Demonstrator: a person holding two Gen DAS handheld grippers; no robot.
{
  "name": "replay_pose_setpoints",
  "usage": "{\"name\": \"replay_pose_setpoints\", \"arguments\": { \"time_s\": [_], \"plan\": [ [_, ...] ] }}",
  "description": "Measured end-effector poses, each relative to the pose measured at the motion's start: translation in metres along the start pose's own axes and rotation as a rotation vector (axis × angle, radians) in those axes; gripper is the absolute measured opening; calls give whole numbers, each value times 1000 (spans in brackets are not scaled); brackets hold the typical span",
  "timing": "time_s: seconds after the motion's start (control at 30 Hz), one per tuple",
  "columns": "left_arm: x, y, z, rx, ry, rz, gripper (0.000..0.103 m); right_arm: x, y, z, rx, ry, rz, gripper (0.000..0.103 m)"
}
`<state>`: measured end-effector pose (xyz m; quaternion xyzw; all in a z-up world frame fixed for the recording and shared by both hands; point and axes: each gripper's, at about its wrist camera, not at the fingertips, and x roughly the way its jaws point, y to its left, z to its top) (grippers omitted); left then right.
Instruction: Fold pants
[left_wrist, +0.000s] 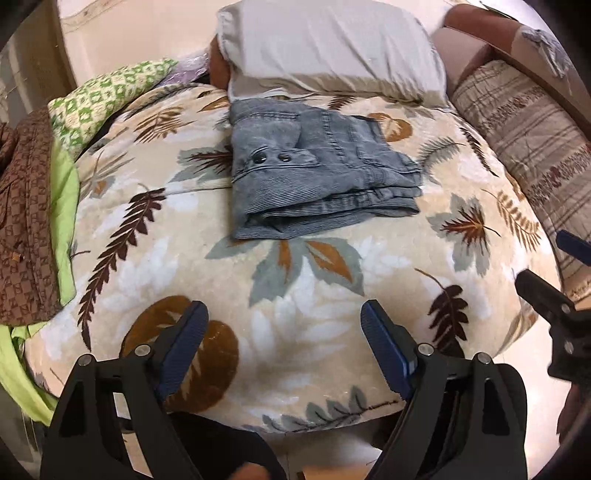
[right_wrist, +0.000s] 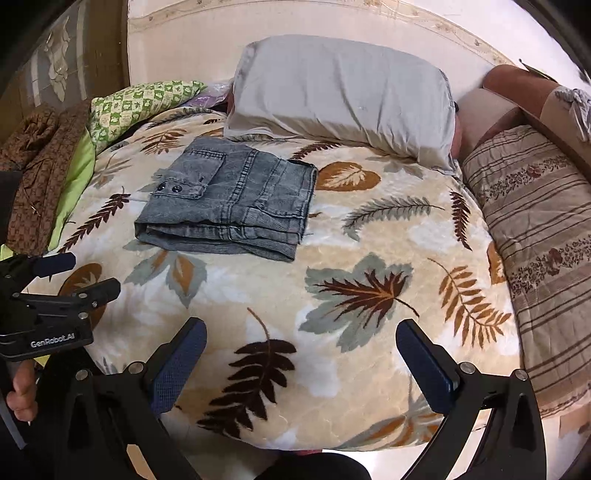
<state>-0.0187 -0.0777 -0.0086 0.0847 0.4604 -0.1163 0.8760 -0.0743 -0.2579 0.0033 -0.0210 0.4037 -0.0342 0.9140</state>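
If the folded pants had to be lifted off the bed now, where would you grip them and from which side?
Probably the near folded edge of the pants, approached from the foot of the blanket: there the layers stack into one thick, exposed roll facing both open grippers, so one pinch could catch every layer.

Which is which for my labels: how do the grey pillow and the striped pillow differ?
The grey pillow is plain, the striped pillow carries brown stripes and floral bands. The grey pillow lies across the bed's far end behind the folded pants; the striped pillow runs along the right side. Both rest on the bed.
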Motion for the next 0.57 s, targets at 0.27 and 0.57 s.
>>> {"name": "replay_pose_setpoints", "arguments": {
  "time_s": [0.27, 0.57],
  "plan": [
    [0, -7, -1, 15, 17, -29, 85, 2, -18, -6, 38, 20, -11, 103],
    [-20, -15, 12, 31, -52, -77, 85, 4, -28, -6, 74, 20, -21, 103]
  ]
}}
